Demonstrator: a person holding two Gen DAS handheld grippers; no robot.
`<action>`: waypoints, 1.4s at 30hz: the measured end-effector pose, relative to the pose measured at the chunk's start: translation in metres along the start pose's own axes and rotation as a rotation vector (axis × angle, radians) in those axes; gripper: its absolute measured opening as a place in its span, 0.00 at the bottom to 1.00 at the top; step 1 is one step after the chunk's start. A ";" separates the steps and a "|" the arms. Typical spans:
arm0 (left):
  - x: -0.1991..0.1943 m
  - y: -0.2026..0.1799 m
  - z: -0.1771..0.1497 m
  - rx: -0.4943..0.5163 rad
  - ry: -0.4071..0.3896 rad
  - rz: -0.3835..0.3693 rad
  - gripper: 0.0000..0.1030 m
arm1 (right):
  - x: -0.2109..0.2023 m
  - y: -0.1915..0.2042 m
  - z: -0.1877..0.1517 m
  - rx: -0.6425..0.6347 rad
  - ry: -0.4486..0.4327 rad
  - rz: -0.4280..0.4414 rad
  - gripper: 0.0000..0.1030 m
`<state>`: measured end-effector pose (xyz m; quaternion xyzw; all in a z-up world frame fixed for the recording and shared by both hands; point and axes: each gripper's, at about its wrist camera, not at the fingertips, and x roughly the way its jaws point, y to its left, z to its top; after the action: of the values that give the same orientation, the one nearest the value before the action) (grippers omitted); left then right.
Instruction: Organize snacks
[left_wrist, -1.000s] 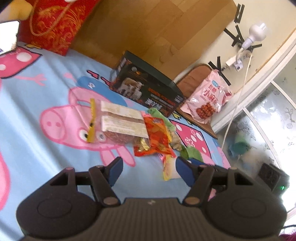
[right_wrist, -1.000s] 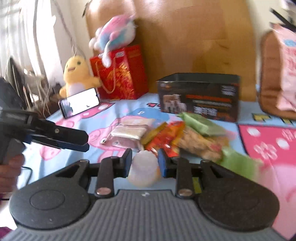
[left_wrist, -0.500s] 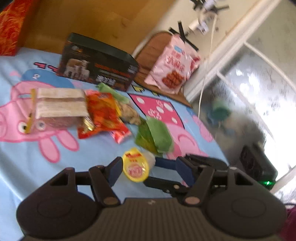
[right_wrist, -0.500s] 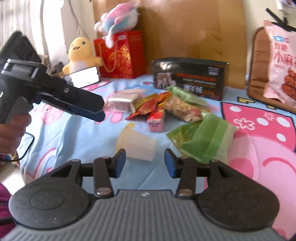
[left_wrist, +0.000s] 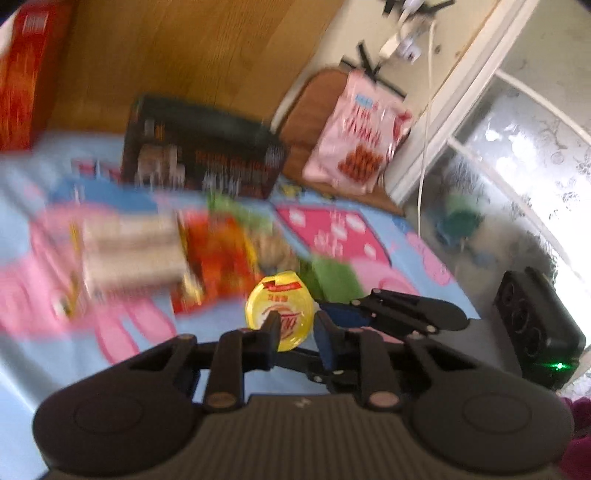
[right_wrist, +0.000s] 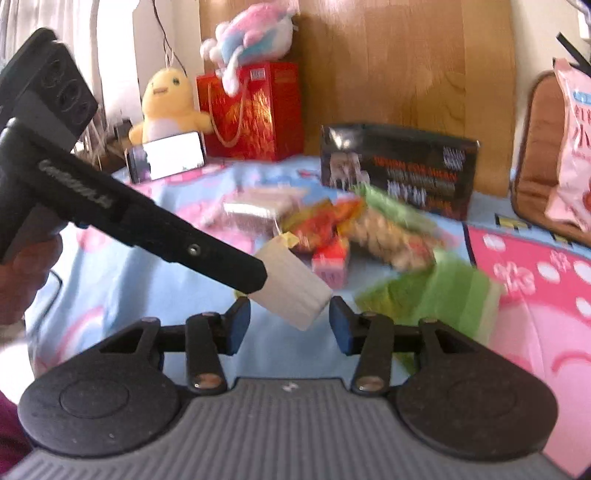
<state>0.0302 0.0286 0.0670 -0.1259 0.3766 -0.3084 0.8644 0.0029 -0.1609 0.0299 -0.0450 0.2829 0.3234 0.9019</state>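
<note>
My left gripper has just closed on the small jelly cup — its pads pinch the cup near its yellow foil lid, and the pale body sticks out sideways above the blue cartoon blanket. My right gripper stands with its jaws apart on either side of the cup's base, not touching it. Just beyond — a blurred heap of snack packets, a green packet to its right, and behind them the open black box.
</note>
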 end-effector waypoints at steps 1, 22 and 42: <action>-0.004 0.000 0.010 0.015 -0.020 0.007 0.19 | 0.001 0.001 0.007 -0.009 -0.018 -0.002 0.48; 0.004 0.110 0.090 -0.131 -0.169 0.097 0.42 | 0.072 -0.113 0.120 0.220 -0.128 -0.065 0.49; -0.004 0.113 0.014 -0.278 -0.093 0.133 0.48 | 0.117 0.030 0.048 -0.310 0.044 -0.035 0.54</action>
<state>0.0881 0.1189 0.0277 -0.2331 0.3826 -0.1893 0.8737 0.0818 -0.0593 0.0101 -0.1955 0.2483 0.3466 0.8832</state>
